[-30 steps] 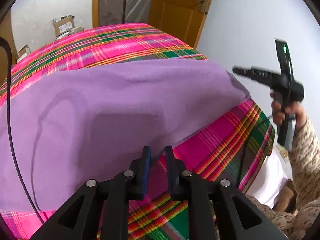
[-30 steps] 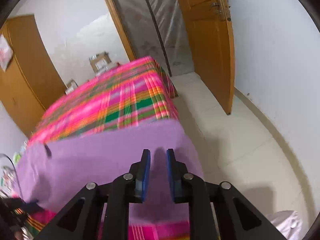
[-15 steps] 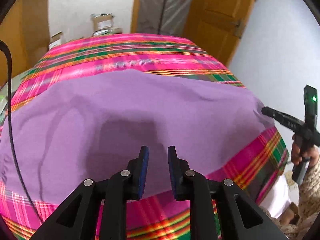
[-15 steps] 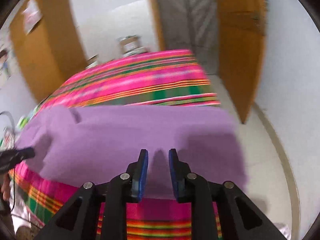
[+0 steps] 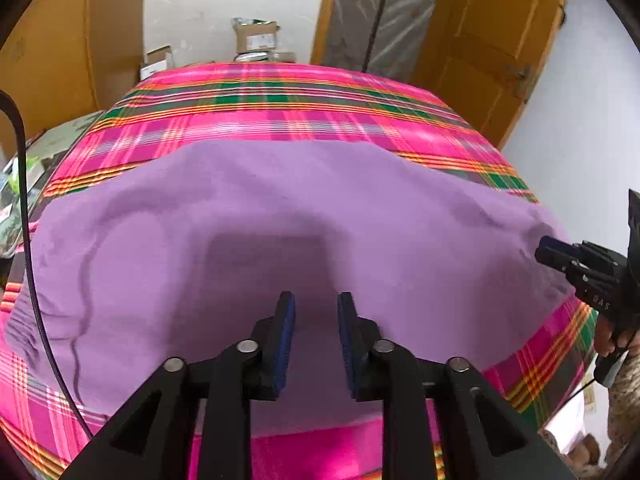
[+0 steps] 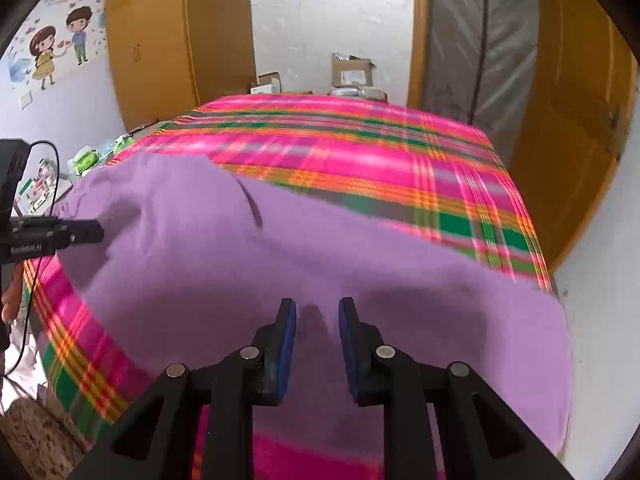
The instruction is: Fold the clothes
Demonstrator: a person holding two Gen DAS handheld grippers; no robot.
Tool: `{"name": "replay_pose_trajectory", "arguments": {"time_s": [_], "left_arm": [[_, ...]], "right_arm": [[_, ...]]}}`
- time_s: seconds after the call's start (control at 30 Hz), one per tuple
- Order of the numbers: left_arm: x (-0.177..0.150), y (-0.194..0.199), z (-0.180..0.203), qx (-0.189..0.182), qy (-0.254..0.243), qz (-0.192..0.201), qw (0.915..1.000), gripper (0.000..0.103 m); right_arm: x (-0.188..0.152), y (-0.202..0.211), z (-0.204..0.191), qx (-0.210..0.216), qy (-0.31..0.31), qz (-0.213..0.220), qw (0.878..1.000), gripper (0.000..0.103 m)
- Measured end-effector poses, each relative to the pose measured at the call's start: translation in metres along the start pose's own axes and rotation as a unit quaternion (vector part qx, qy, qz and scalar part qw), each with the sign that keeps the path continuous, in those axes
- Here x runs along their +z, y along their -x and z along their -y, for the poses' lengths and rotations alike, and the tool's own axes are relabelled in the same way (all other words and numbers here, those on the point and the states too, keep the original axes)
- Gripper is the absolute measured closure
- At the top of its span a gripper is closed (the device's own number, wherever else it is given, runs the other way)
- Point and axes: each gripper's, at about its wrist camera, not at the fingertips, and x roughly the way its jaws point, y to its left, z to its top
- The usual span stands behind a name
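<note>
The plaid-covered bed fills both views, pink with green and orange stripes, running away toward the far wall. Behind it stands an orange wooden door, and cardboard boxes sit on the floor past the far end. A cartoon wall sticker shows on the wall in the right wrist view.

Spread across the near part of the bed lies the purple cloth, mostly flat with soft ripples, one side draping over the bed's edge in the right wrist view and a dark crease near its far edge there. A strip of plaid shows between the cloth and the near edge of the bed.

The left gripper hangs over the cloth's near portion, its blue-padded fingers spread with a clear gap and nothing between them. From the right wrist camera the same tool pokes in at the cloth's side, tip at the fabric's margin.

The right gripper hovers over the cloth too, fingers parted and empty. In the left wrist view it sits at the cloth's other side, tip close to the fabric, gripped by a hand in a speckled sleeve. A thin black cable curves down the left of that view
</note>
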Motion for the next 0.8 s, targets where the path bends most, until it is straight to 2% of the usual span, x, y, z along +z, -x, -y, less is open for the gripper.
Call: {"name": "replay_pose_trajectory", "arguments": {"time_s": [0.13, 0.23, 0.33, 0.53, 0.57, 0.67, 0.8], "left_arm": [[0.004, -0.002, -0.020, 0.017, 0.017, 0.004, 0.9997, 0.078], [0.009, -0.002, -0.033, 0.030, 0.027, 0.007, 0.9992, 0.078], [0.017, -0.003, -0.045, 0.043, 0.036, 0.011, 0.9984, 0.078], [0.031, -0.013, -0.070, 0.056, 0.055, 0.007, 0.9969, 0.078], [0.033, -0.016, -0.074, 0.059, 0.059, 0.005, 0.9965, 0.078], [0.036, -0.020, -0.084, 0.063, 0.069, 0.000, 0.9956, 0.078], [0.042, -0.025, -0.091, 0.064, 0.069, 0.004, 0.9955, 0.078]], "right_arm": [[0.029, -0.015, -0.012, 0.028, 0.015, 0.017, 0.999, 0.080], [0.052, -0.029, -0.012, 0.033, 0.016, 0.027, 0.999, 0.080], [0.068, -0.046, -0.010, 0.054, 0.017, 0.014, 0.998, 0.080], [0.076, -0.086, -0.011, 0.104, 0.016, -0.053, 0.993, 0.080], [0.076, -0.092, -0.012, 0.112, 0.016, -0.062, 0.992, 0.076], [0.076, -0.096, -0.017, 0.112, 0.037, -0.062, 0.991, 0.068], [0.078, -0.101, -0.027, 0.096, 0.069, -0.061, 0.991, 0.069]]}}
